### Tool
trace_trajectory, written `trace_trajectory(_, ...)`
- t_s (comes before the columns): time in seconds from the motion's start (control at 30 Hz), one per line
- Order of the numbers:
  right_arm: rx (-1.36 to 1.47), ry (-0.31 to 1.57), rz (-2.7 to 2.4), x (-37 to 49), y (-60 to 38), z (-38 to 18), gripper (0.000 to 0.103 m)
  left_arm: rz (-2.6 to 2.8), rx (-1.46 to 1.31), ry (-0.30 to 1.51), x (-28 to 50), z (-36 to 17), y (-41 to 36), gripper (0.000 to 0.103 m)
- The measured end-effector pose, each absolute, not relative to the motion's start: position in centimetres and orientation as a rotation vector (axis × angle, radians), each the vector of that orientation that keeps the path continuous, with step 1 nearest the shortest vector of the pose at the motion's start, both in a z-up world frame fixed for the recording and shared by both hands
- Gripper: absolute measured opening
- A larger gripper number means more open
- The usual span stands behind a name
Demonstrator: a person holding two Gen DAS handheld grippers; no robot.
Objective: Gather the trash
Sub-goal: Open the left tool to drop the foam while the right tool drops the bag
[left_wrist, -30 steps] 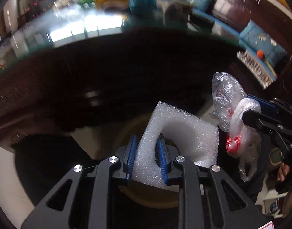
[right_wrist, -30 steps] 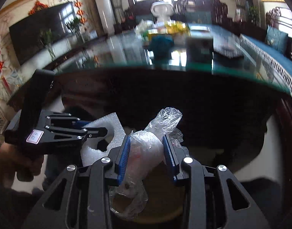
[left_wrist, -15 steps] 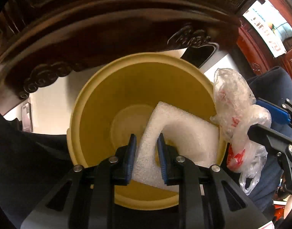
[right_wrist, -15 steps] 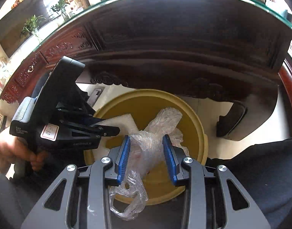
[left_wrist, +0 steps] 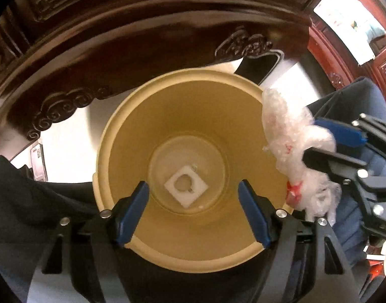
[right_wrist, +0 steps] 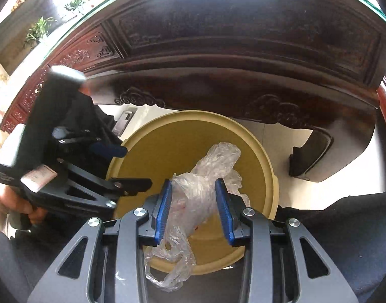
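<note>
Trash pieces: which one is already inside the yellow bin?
The white foam square with a round hole, lying on the bin's bottom. The crumpled clear plastic bag remains clamped above the yellow bin.

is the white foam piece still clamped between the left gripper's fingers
No, the foam piece lies at the bottom of the yellow bin, and the opening left gripper has nothing between its pads.

Occlusions and cut-offs, both wrist views

Right wrist: bin floor hidden behind plastic bag clamped between the jaws; left gripper body left of the jaws motion-blurred, label unreadable, hand half cut by edge. Left wrist: foam piece beyond the opening jaws too small for detail; right gripper cropped at right edge
</note>
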State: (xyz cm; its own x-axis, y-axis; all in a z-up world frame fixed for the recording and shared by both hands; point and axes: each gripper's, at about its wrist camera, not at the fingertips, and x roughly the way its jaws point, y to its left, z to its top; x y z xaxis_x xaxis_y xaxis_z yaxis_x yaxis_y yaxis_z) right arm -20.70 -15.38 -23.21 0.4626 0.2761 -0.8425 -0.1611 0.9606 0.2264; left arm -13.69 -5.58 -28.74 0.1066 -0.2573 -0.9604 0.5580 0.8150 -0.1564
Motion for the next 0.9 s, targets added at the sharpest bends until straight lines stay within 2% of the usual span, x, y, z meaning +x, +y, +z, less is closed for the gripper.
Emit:
trace_trajectory(0.27, 0.141, 1.072, 0.289, -20.4, -14.7, -23.6, 0.035, -0.533, 0.325, 1.250, -13.3, -26.6, -3.8, 0.078)
trace_trajectory(0.33, 0.150, 1.081, 0.289, -20.3, -14.7, -23.7, 0.040, -0.525, 0.328, 1.246, -13.2, -26.4, -3.7, 0.078)
trace_trajectory(0.4, 0.170, 1.095, 0.294, -20.3, -14.7, -23.9, 0.059, -0.522, 0.322, 1.245, -13.2, -26.0, -3.4, 0.078)
trace_trajectory(0.73, 0.148, 1.077, 0.288, -20.3, -14.4, -23.4, 0.060, -0.516, 0.339, 1.236, -13.0, -25.9, -4.0, 0.079)
trace_trajectory(0.9, 0.135, 1.052, 0.276, -20.0, -14.6, -22.4, 0.064, -0.521, 0.330, 1.214, -12.7, -25.3, -4.3, 0.079)
